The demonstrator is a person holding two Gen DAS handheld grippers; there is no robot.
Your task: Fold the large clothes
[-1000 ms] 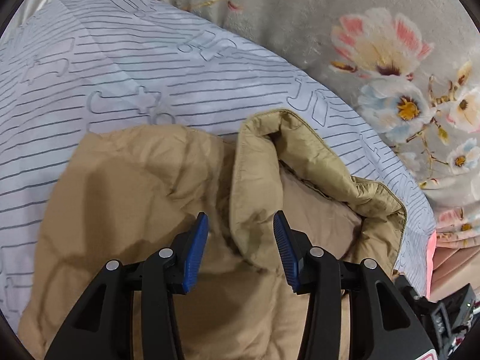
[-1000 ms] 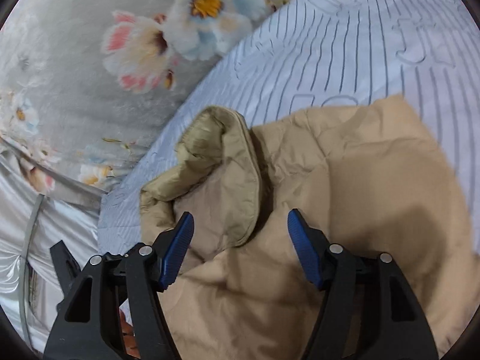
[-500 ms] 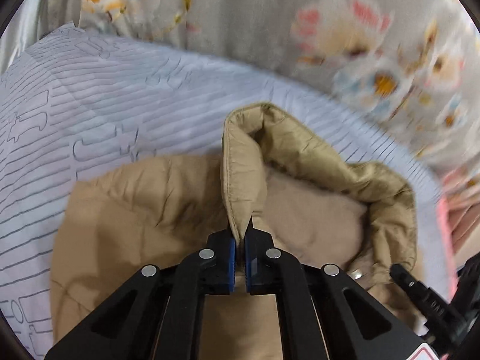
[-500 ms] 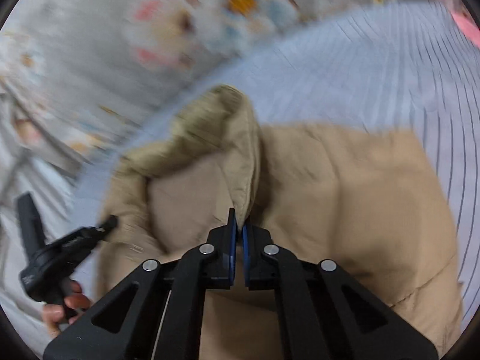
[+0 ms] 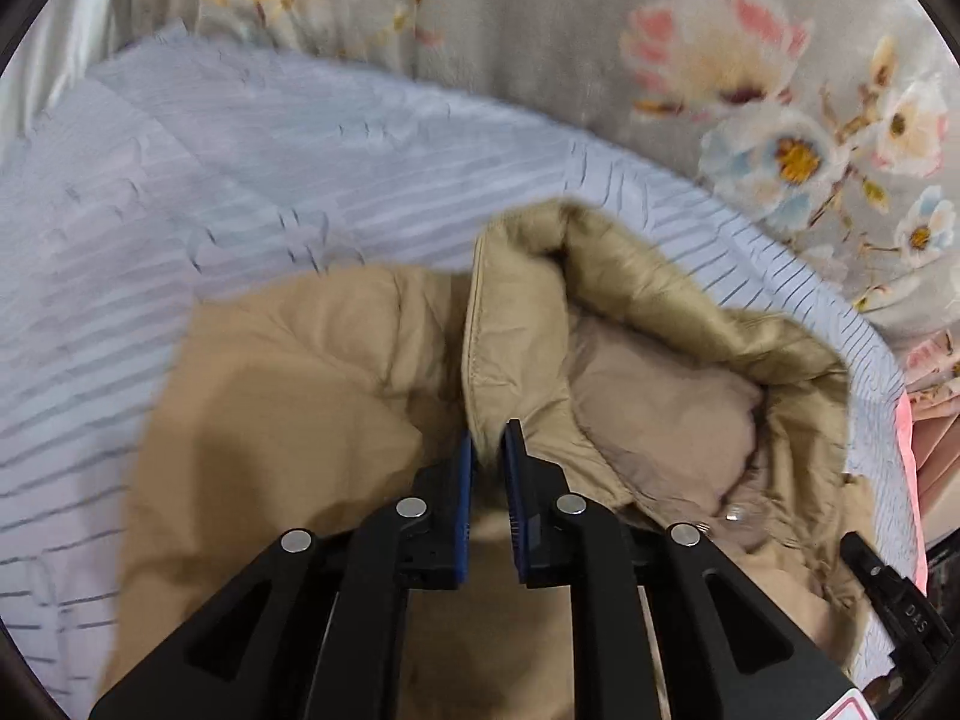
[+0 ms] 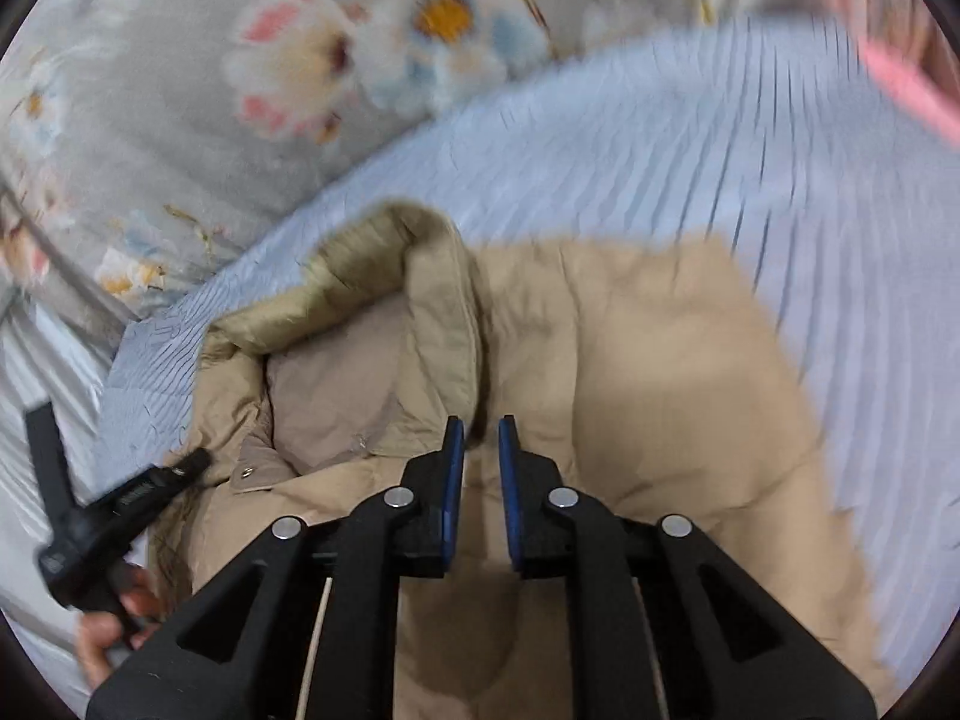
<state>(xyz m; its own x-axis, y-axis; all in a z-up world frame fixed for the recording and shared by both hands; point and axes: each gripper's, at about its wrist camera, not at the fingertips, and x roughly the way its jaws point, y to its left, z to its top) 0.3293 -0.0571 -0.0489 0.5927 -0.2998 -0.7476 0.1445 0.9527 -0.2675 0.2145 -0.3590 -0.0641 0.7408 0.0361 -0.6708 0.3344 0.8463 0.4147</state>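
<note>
- Left wrist view: the tan padded jacket (image 5: pixel 312 396) fills the lower middle of the frame, lying on a pale striped bedcover (image 5: pixel 240 138), with flowered grey fabric (image 5: pixel 720 60) across the top.
- The left gripper (image 5: pixel 487 450) has its blue pads almost together on the lower end of the jacket's collar (image 5: pixel 510 324), just below centre. The jaws are opening slightly, yet the collar edge sits between them and looks pinched.
- At lower right a black tool, the other gripper, pokes in beside the jacket's snap.
- Right wrist view: the same jacket spreads from centre to lower right, its collar standing up left of centre.
- The right gripper (image 6: pixel 480 450) is narrow too, jaws opening a little. The collar's bottom edge reaches down between the pad tips; whether they press on it I cannot tell.
- At lower left a hand (image 6: pixel 114 618) holds the other gripper.
- Judged progress: early. Both grippers are at the collar, but the body lies rumpled and no finished fold is visible. The folding itself is all left to do.
</note>
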